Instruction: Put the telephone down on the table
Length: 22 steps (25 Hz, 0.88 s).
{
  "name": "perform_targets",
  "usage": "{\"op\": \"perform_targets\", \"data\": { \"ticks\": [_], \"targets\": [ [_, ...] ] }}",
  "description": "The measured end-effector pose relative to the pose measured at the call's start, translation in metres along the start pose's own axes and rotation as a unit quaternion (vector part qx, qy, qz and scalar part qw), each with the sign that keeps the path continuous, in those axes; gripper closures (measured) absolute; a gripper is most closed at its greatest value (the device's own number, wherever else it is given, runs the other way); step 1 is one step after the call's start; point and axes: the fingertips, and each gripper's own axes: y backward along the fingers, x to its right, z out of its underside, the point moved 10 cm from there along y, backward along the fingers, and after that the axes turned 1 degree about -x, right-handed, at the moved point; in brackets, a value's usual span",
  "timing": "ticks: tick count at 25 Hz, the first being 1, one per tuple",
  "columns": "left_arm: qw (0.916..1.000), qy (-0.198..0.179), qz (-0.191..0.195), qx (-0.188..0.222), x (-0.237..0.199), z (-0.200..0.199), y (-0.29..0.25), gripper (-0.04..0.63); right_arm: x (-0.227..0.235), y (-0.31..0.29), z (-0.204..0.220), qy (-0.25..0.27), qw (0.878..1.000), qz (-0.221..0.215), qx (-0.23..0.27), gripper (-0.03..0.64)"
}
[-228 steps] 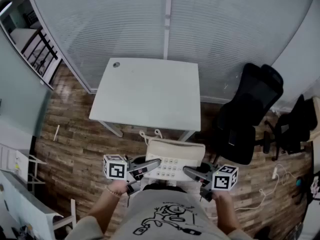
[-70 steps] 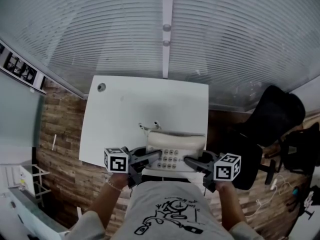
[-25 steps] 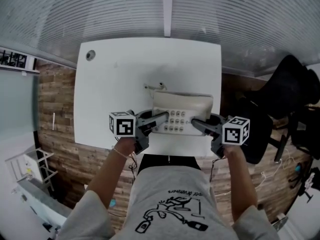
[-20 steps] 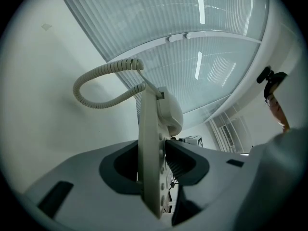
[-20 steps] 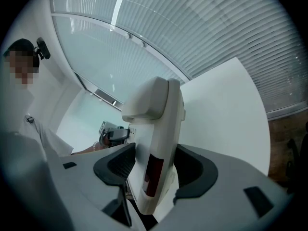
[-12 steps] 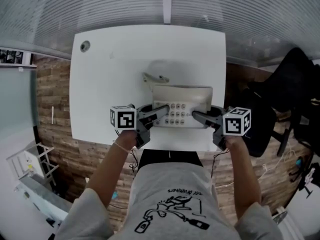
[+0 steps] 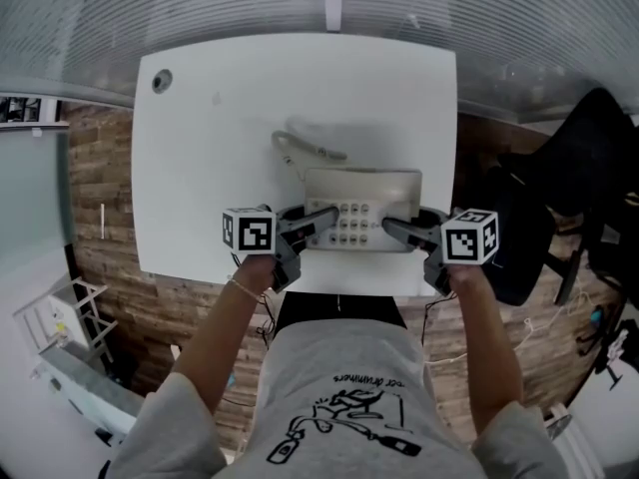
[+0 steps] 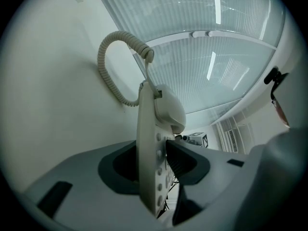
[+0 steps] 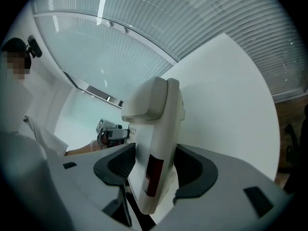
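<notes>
White table (image 7: 200, 168) — round grommet (image 7: 162, 81) by its far left corner, coiled cord (image 7: 305, 150) mid-top, telephone (image 7: 364, 183) at the near edge.

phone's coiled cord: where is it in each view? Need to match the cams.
Head view: coiled cord just above centre, over the white table, off the telephone's far-left corner.
Left gripper view: loops at upper left of centre, above the telephone.
Right gripper view: not in it.
Shared landmark: the telephone body, edge-on at centre of both gripper views.

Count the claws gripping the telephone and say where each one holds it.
2. The left claw clamps the left edge of the beige push-button desk telephone; the right claw clamps its right edge. No other claw is in view.
</notes>
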Motion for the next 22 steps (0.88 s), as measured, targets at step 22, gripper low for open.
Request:
{"op": "perform_targets", "data": {
  "ticks": [22],
  "targets": [
    [0.9991, 0.006, -0.037, -0.021, -0.029, 0.016, -0.001, 0.408, 0.015, -0.022, 0.023, -0.04, 0.999, 0.012, -0.014, 0.348]
  ]
}}
